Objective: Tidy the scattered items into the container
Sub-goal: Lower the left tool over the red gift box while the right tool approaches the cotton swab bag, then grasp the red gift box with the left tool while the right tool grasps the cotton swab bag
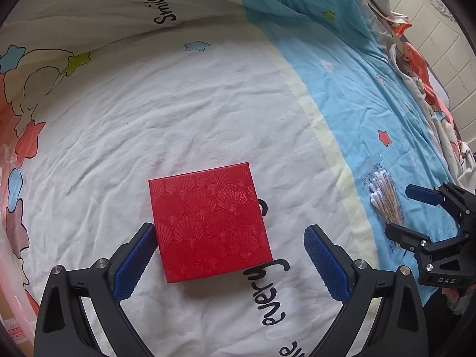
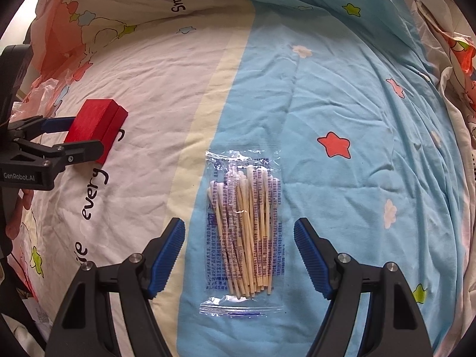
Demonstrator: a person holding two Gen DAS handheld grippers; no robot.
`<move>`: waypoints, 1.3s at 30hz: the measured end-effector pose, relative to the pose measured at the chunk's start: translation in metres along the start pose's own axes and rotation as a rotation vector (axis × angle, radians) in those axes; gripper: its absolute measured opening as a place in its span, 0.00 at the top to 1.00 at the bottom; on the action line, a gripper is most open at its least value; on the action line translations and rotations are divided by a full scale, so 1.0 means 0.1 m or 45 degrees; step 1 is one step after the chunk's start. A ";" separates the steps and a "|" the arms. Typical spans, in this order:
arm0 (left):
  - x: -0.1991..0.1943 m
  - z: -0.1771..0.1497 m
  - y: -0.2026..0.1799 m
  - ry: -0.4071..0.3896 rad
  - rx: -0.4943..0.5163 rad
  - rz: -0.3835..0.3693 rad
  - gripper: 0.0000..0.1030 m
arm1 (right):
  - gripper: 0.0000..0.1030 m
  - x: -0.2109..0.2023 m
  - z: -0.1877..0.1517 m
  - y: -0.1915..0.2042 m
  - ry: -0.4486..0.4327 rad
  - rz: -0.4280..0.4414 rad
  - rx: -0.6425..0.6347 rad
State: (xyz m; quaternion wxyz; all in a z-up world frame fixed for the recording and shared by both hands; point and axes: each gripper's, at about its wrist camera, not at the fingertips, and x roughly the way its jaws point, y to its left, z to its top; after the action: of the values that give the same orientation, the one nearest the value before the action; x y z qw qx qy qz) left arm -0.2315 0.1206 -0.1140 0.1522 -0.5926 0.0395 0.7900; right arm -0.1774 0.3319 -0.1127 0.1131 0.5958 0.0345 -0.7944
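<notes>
A closed red square box point(image 1: 208, 223) with a shell pattern lies on the bed sheet. My left gripper point(image 1: 229, 255) is open, with the box between its blue fingers point(image 1: 134, 264); its left pad is close to the box's left edge. The box also shows in the right wrist view point(image 2: 95, 125), with the left gripper point(image 2: 71, 136) around it. A clear plastic bag of cotton swabs point(image 2: 244, 232) lies on the blue part of the sheet. My right gripper point(image 2: 238, 255) is open and straddles the bag. The bag point(image 1: 385, 199) and right gripper point(image 1: 401, 211) also show in the left wrist view.
The cartoon-print bed sheet point(image 1: 148, 104) is wrinkled. A bunched quilt point(image 1: 416, 74) lies along the right side. Thin pink plastic point(image 2: 47, 89) lies at the far left beyond the box. A white panelled wall point(image 1: 440, 23) stands at the right.
</notes>
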 end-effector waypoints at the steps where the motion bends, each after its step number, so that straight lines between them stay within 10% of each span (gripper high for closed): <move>1: 0.01 0.01 0.00 0.003 0.002 0.002 0.02 | 0.30 0.01 0.00 0.00 0.000 0.000 -0.003; 28: 0.24 0.02 0.02 0.059 0.022 -0.007 0.02 | 0.31 0.15 0.00 -0.03 0.017 0.008 0.031; 39: 0.22 0.00 -0.03 0.081 0.083 0.088 0.24 | 0.76 0.11 0.03 0.03 0.024 -0.032 -0.010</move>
State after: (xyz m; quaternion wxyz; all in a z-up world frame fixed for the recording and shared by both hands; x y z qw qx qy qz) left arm -0.2361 0.1277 -0.1349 0.1428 -0.6103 0.0904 0.7739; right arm -0.1830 0.3271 -0.1219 0.1052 0.6024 0.0463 -0.7899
